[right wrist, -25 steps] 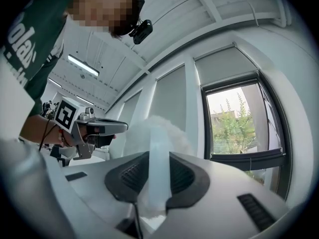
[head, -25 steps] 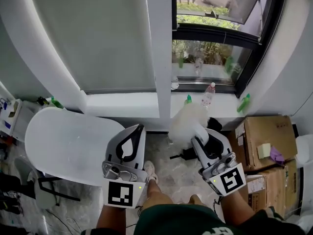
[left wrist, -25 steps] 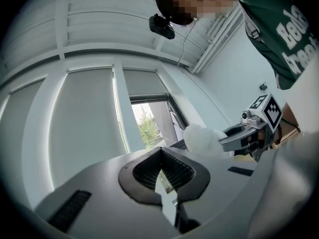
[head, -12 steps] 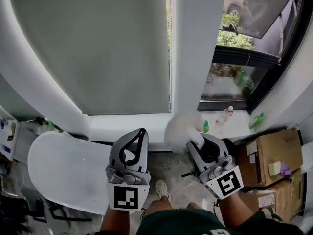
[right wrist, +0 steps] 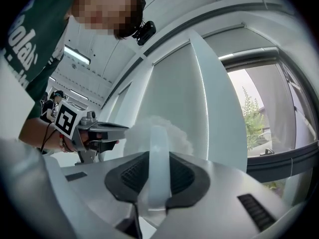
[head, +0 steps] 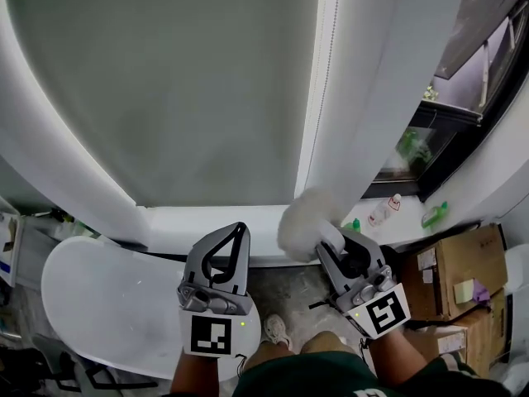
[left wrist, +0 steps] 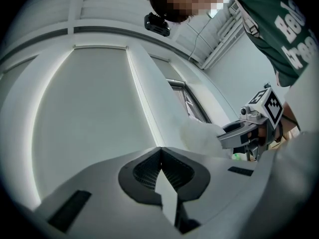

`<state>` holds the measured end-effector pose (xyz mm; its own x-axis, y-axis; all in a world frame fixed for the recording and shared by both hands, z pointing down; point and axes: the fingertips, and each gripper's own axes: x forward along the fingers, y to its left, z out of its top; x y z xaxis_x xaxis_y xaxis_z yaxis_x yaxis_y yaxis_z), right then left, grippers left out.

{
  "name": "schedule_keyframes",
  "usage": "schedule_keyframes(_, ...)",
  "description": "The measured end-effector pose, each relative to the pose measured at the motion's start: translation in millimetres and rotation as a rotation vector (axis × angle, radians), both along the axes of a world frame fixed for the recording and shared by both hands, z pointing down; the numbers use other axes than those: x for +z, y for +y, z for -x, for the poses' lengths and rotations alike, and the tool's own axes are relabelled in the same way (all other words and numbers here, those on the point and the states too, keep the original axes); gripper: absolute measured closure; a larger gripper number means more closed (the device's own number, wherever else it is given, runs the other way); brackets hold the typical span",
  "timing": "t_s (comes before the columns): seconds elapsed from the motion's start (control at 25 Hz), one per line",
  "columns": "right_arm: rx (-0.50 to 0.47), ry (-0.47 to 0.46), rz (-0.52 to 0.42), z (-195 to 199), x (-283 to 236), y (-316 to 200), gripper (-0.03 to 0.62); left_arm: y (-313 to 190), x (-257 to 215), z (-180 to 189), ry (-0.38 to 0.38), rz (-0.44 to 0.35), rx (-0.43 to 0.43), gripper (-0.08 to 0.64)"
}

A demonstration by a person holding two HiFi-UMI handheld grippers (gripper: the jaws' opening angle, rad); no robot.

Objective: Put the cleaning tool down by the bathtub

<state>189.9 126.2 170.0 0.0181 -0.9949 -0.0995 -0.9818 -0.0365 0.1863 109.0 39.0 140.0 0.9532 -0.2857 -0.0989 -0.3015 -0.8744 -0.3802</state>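
White enamel of the bathtub [head: 99, 296] lay low at my left, and my view had tipped up toward the blind [head: 182, 81] since a second before. My left gripper [head: 238, 230] pointed at the sill [head: 198, 219], its jaws pressed together on nothing. Just right of it, the cleaning tool [head: 299, 220] had come up level with the sill rather than dropping. My right gripper [head: 332, 245] kept its jaws clenched on the pale handle. Cardboard boxes [head: 450, 263] sat far right. I judged the put-down not yet begun, with the tool still aloft, apart from the floor by the tub.
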Motion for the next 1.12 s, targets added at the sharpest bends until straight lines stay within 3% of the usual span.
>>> schedule_keyframes(0.52, -0.059, -0.016, 0.016, 13.3, 1.0, -22.7, 0.497, -17.5, -1.0, -1.0, 0.056, 0.021, -0.013, 0.554)
schedule_keyframes(0.76, -0.14, -0.028, 0.012, 10.7, 5.5, -38.7, 0.497, -29.5, 6.7, 0.1, 0.087, 0.103, -0.04, 0.554)
schedule_keyframes(0.96, -0.232, -0.038, 0.011, -1.6, 10.4, -55.6, 0.497, -43.9, 12.5, -6.4, 0.127, 0.113, -0.118, 0.554)
schedule_keyframes(1.12, -0.31, -0.061, 0.026, -12.4, 19.4, -82.7, 0.497, -59.2, 21.4, -7.2, 0.106, 0.091, -0.23, 0.555)
